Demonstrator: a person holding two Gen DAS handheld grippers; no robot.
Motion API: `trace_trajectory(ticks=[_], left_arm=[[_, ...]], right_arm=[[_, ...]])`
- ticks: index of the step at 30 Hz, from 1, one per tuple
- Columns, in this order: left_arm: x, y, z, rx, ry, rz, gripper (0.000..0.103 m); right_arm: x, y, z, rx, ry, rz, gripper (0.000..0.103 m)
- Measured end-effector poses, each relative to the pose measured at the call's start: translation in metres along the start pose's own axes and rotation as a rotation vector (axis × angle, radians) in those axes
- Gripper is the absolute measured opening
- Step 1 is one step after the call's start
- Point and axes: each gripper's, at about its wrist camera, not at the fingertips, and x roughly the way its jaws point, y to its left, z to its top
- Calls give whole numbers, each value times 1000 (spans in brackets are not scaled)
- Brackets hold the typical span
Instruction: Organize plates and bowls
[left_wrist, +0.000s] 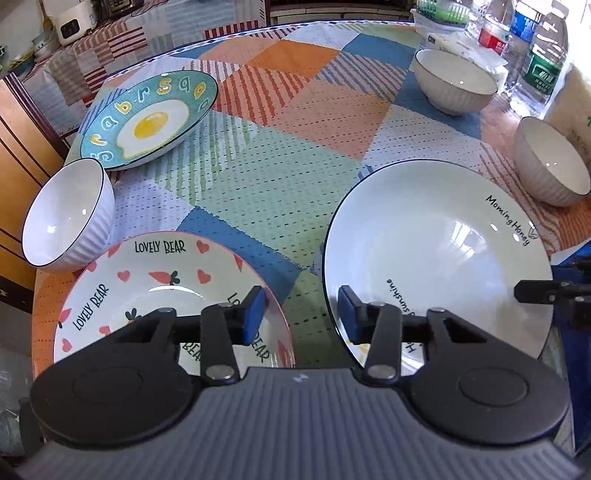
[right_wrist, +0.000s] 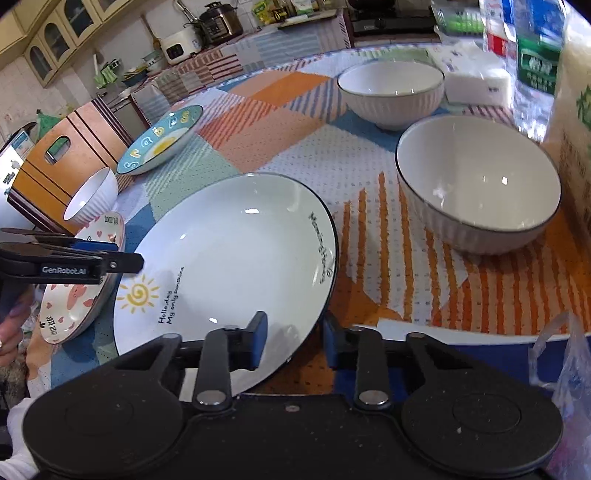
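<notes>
The white plate (right_wrist: 229, 251) is wide and shallow with a thin dark rim, a yellow sun drawn inside and lines of black writing. It lies at the near edge of the table (left_wrist: 258, 177). The right gripper (right_wrist: 295, 341) straddles the plate's near rim with a narrow gap, one finger over the inside and one outside; I cannot tell whether the pads press on it.

Just left of it along the near edge lies the bear plate (left_wrist: 147, 288), cream with pink hearts, carrots and "LOVELY BEAR" lettering. The left gripper (left_wrist: 302, 314) is partly open, with the bear plate's right rim between its fingers and nothing gripped.

A white ribbed bowl (left_wrist: 66, 221) sits at the left edge touching the bear plate, and a blue egg plate (left_wrist: 147, 118) lies beyond it. Two more ribbed bowls (right_wrist: 480, 184) (right_wrist: 391, 92) stand towards the right edge.

The table wears a patchwork cloth of orange, blue and green. Water bottles (left_wrist: 543, 62) crowd the far right corner. Behind are a wooden chair (right_wrist: 74, 155), a rice cooker (right_wrist: 181, 44) on a counter and wall cabinets (right_wrist: 55, 37).
</notes>
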Motion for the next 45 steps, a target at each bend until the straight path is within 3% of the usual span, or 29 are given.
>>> trace_trajectory(ticks=[6, 11, 19, 22, 29, 34, 45], left_arm=[[-3, 2, 7, 28, -46, 1, 26], [6, -1, 21, 63, -45, -46, 26], [37, 3, 27, 31, 87, -145, 29], [40, -1, 27, 6, 101, -169, 25], [39, -8, 29, -5, 139, -116, 25], [33, -2, 29, 1, 132, -85, 26], [-8, 17, 66, -21, 31, -33, 26]], right_arm=[[2, 1, 0, -2, 5, -4, 27], [0, -2, 1, 20, 16, 8, 24], [-3, -4, 1, 33, 43, 32, 23], [1, -7, 1, 47, 55, 67, 26], [0, -3, -1, -5, 44, 75, 25], [-1, 1, 1, -24, 63, 128, 25], [-13, 23, 50, -89, 28, 161, 25]])
